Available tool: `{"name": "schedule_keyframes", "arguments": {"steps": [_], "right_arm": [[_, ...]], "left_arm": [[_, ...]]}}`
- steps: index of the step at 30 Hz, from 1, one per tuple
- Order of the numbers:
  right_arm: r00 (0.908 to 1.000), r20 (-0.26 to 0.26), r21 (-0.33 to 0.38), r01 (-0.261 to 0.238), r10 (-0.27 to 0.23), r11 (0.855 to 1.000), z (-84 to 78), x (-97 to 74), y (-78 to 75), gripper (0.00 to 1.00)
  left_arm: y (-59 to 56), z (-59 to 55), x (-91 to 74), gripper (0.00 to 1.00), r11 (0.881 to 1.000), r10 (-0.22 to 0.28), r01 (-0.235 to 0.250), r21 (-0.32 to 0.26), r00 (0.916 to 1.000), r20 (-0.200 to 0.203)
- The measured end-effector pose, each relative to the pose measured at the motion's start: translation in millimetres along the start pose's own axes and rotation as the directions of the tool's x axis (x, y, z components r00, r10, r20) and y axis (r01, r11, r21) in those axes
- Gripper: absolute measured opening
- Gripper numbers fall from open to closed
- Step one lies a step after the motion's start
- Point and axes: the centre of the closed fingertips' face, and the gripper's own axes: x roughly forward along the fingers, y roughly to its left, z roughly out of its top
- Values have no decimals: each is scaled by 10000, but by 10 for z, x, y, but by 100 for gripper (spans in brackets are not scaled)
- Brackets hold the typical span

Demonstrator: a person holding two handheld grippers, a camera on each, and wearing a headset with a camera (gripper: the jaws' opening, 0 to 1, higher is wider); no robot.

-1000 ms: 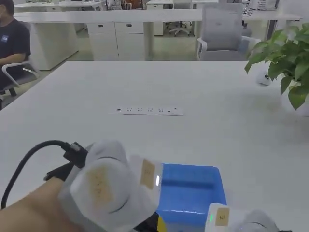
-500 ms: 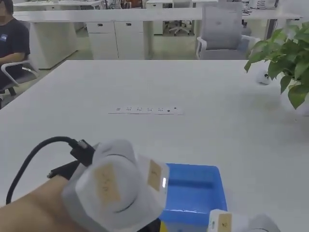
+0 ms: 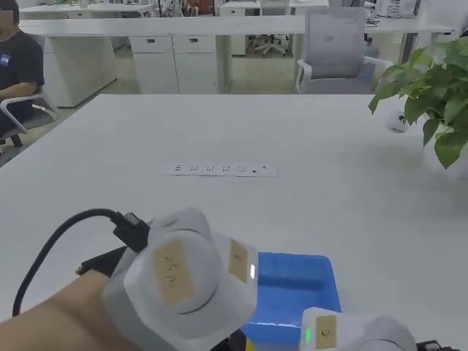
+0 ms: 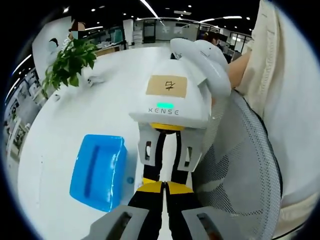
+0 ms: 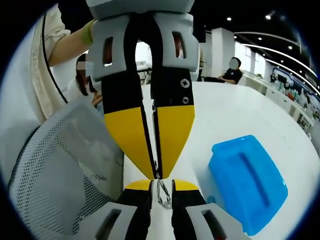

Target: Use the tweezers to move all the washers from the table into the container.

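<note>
- Presently, left tongs (image 5: 156,172): they enter the right gripper view from 12 o'clock, with the yellow pads clenched to a hairline slit. Their tips meet the right tongs tip to tip. Whether they pinch the metal between them cannot be told.
- Right tongs (image 5: 161,186): they rise from 6 o'clock in their own view, and the jaws are closed around the tweezers.
- Tweezers (image 5: 162,196): a thin bright metal piece, seated between the right tongs' yellow tips. Its upper end reaches the left tongs' tips.
- Container (image 3: 292,281): a blue rectangular tub standing on the bench. In the head view it lies between the two gripper bodies, at 6 o'clock from the socket strip. In the right gripper view it sits at 4 o'clock of the meeting tips.
- Bench (image 3: 307,146): a broad white top.
- Socket strip (image 3: 219,170): set flush into the bench, mid-surface.
- Cable (image 3: 51,245): black, curving out of the left gripper body toward 9 o'clock.
- Plant (image 3: 431,95): green leaves at the bench's 3 o'clock edge.
- Office chair (image 3: 336,44): grey, beyond the far edge at 1 o'clock.
- Seated person (image 3: 18,58): in a dark shirt, at 10 o'clock, well apart from the work.
- Mesh chair (image 4: 245,170): white, just beside the tongs, at 3 o'clock in the left gripper view.
</note>
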Motion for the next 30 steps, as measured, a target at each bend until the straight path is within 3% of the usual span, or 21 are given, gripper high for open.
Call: {"name": "schedule_keyframes", "arguments": {"steps": [2, 10, 11, 14, 16, 18, 19, 21, 22, 23, 24, 25, 27, 28, 29, 30], "right_arm": [[10000, -22, -222, 6, -7, 9998, 2, 1, 4, 5], [10000, 57, 449, -47, 45, 9990, -5, -15, -18, 3], [10000, 76, 546, -58, 54, 9985, -8, -19, -22, 3], [9997, 235, 880, 35, -56, 9961, -16, -33, -40, 2], [9990, 419, 1173, 124, -174, 9930, -14, -39, -61, 2], [9971, 700, 1733, 171, -297, 9847, -7, -47, -94, 2], [9957, 845, 2115, 188, -374, 9772, -10, -55, -117, 2], [9941, 991, 2688, 167, -449, 9630, -19, -65, -141, 2], [9914, 1153, 2968, 252, -620, 9546, -18, -78, -180, 2], [9892, 1276, 3334, 259, -723, 9424, -22, -95, -204, 2], [9888, 1341, 3564, 129, -648, 9342, -27, -105, -202, 2], [9883, 1404, 3724, 35, -601, 9281, -29, -117, -207, 2], [9839, 1616, 3906, 77, -768, 9205, -12, -162, -262, 2], [9824, 1700, 4068, 18, -777, 9135, 1, -189, -276, 2], [9805, 1767, 4107, 59, -860, 9118, 13, -211, -296, 2], [9791, 1813, 4162, 84, -920, 9092, 24, -231, -312, 2]], "left_arm": [[-12, 0, 2, 0, 10000, 7, -7, -16, 10000, -41], [11, 25, 7, 0, 9990, 420, -425, 141, 9987, 290], [22, 93, 0, 0, 9981, 579, -595, 179, 9949, 822], [57, 150, -78, 0, 9942, 1072, -1037, -298, 9802, 1662], [54, 193, -142, 1, 9874, 1323, -1058, -1178, 9600, 2467], [71, 232, -217, 10, 9722, 1764, -1101, -2066, 9246, 3376], [102, 223, -257, 17, 9537, 2243, -1238, -2741, 8998, 3743], [113, 161, -282, 32, 9304, 2738, -1378, -3397, 8774, 3941], [130, 87, -299, 36, 9135, 3201, -1720, -3688, 8632, 3904], [114, 6, -305, 40, 8988, 3515, -1962, -3920, 8570, 3768], [117, -33, -321, 44, 8864, 3808, -2180, -4083, 8448, 3758], [121, -79, -352, 47, 8663, 4271, -2534, -4305, 8226, 3752], [93, -128, -376, 53, 8416, 4619, -2632, -4716, 8032, 3762], [95, -157, -405, 56, 8191, 4952, -2760, -5029, 7827, 3770], [104, -160, -420, 60, 8119, 5097, -2849, -5095, 7715, 3809], [115, -194, -446, 65, 7863, 5440, -2991, -5406, 7499, 3764]]}}
